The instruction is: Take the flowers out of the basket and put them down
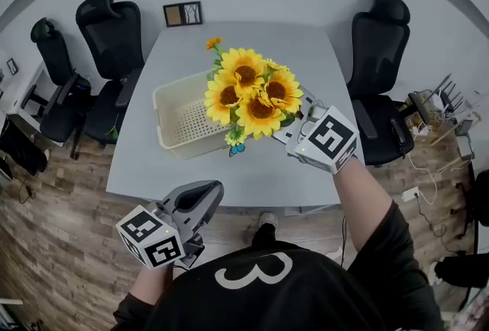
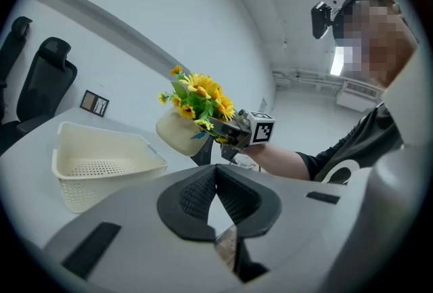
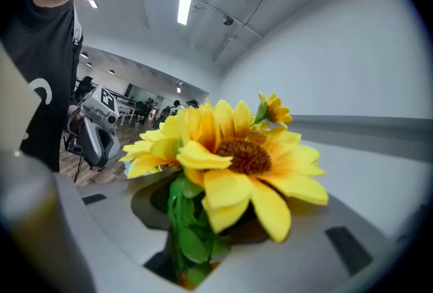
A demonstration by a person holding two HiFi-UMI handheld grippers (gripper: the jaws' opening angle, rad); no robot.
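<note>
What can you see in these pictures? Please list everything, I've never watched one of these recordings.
sunflowers: one bunch, yellow with green leaves, lifted off the table beside the basket
basket: one, cream, on the table, nothing visible inside
table: one, pale grey
picture frame: one, dark, at the table's far edge
office chairs: at least three, black, two left of the table and one right
floor: brown wood
right claw: grey, closed on the sunflowers' stems
left claw: grey, shut, empty, held near the person
person's shirt: black
</note>
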